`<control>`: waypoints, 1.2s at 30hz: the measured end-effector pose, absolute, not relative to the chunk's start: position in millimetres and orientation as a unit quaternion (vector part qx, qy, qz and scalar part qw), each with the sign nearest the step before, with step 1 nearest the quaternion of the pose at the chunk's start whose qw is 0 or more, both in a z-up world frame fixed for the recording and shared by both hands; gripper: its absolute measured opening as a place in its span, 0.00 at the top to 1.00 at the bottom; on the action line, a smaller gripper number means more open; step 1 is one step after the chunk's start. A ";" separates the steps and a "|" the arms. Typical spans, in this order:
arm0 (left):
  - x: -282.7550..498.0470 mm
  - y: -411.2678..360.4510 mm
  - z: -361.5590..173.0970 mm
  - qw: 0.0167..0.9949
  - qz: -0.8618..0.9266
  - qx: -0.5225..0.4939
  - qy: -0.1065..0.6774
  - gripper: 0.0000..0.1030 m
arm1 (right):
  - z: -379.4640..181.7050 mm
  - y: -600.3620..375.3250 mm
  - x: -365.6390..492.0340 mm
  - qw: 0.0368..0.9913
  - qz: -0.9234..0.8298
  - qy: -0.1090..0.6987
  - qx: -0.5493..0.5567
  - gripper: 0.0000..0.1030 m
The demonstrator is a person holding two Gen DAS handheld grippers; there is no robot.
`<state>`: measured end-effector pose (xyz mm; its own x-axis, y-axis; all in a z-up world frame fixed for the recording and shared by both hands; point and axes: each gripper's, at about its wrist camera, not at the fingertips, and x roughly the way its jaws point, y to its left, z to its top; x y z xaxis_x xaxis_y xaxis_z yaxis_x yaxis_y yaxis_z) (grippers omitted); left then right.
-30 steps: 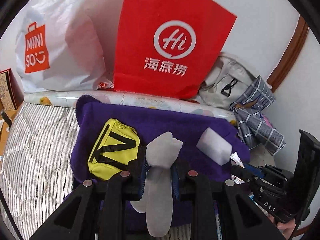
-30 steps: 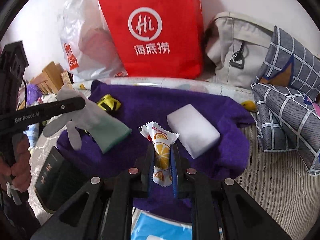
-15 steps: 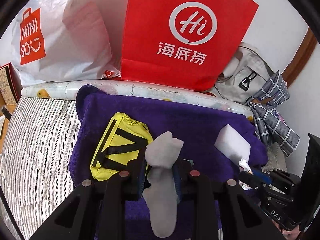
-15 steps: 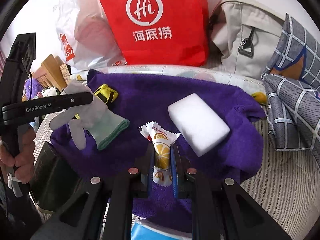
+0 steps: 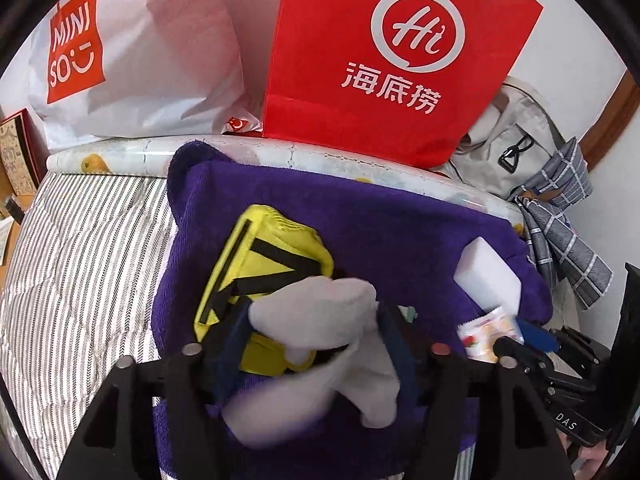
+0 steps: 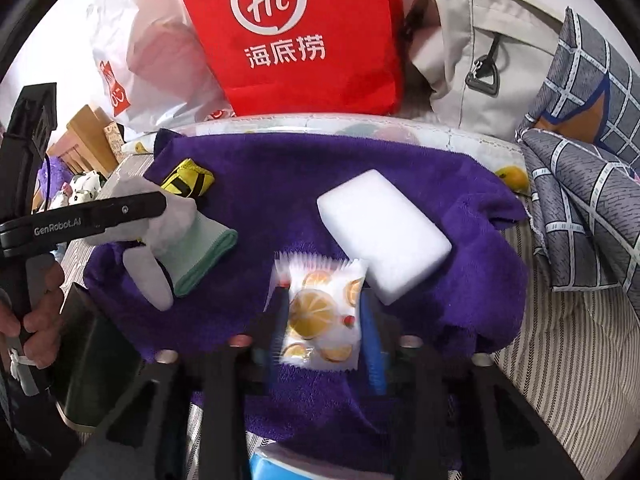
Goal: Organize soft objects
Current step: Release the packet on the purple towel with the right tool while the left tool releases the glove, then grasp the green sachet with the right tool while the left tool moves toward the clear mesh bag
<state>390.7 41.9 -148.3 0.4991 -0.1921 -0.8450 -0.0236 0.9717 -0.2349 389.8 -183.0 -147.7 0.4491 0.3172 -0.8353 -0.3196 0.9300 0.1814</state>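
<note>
jaws just opened, glove [image 5: 320,320] loosened | purple towel [image 6: 400,168] | striped bed [image 5: 80,280]

One purple terry towel [image 6: 400,168]; one grey knit glove [image 5: 332,320]; one yellow mesh pouch [image 5: 264,256]; one white foam block [image 6: 380,232]; one orange-print sachet [image 6: 320,312]; one red paper bag [image 5: 380,52]; one white plastic bag [image 5: 152,48].

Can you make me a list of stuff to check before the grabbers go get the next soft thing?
1. Left gripper let go of the grey glove: ok, jaws just opened, glove loose between them.
2. Right gripper let go of the orange-print packet: ok, jaws just opened.
3. Glove lies on the purple towel: ok.
4. Packet lies on the towel: ok.
5. Packet clear of the white sponge: not ok, they touch.
6. Glove clear of the yellow pouch: not ok, it overlaps it.
</note>
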 end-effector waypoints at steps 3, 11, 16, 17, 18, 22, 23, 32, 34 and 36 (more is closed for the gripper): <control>383.6 40.9 -142.3 0.866 -0.029 -0.088 0.492 0.16 | -141.3 -185.7 386.6 0.859 0.185 0.477 -0.002 0.43; 357.9 52.2 -126.3 0.874 -0.022 -0.100 0.475 0.16 | -117.1 -190.9 359.5 0.888 0.157 0.432 -0.012 0.31; 332.7 62.6 -107.3 0.889 -0.036 -0.116 0.443 0.17 | -103.5 -190.1 327.0 0.895 0.147 0.421 -0.015 0.31; 327.0 64.8 -103.0 0.891 -0.037 -0.119 0.437 0.17 | -101.3 -190.1 320.4 0.895 0.147 0.421 -0.014 0.31; 319.5 67.7 -97.7 0.894 -0.038 -0.122 0.430 0.17 | -99.3 -190.2 314.1 0.895 0.148 0.421 -0.011 0.31; 293.8 76.5 -85.3 0.894 -0.040 -0.139 0.424 0.17 | -91.3 -188.1 276.6 0.890 0.173 0.421 0.013 0.31; 286.8 79.3 -82.8 0.895 -0.035 -0.140 0.422 0.17 | -90.9 -186.6 268.6 0.890 0.176 0.421 0.015 0.31; 232.7 85.5 -83.3 0.889 -0.016 -0.128 0.439 0.17 | -104.4 -173.2 182.7 0.874 0.207 0.438 0.021 0.37; 218.0 87.8 -84.9 0.891 -0.018 -0.128 0.435 0.17 | -108.7 -169.5 162.8 0.870 0.218 0.443 0.019 0.37; 205.8 90.0 -87.0 0.891 -0.014 -0.126 0.435 0.17 | -112.1 -164.5 147.5 0.866 0.226 0.447 0.012 0.37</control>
<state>205.8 90.0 -87.0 0.6210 -0.1347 -0.7722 -0.0842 0.9680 -0.2365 147.5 -164.5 -112.1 0.4988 0.4018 -0.7680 -0.3809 0.8975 0.2222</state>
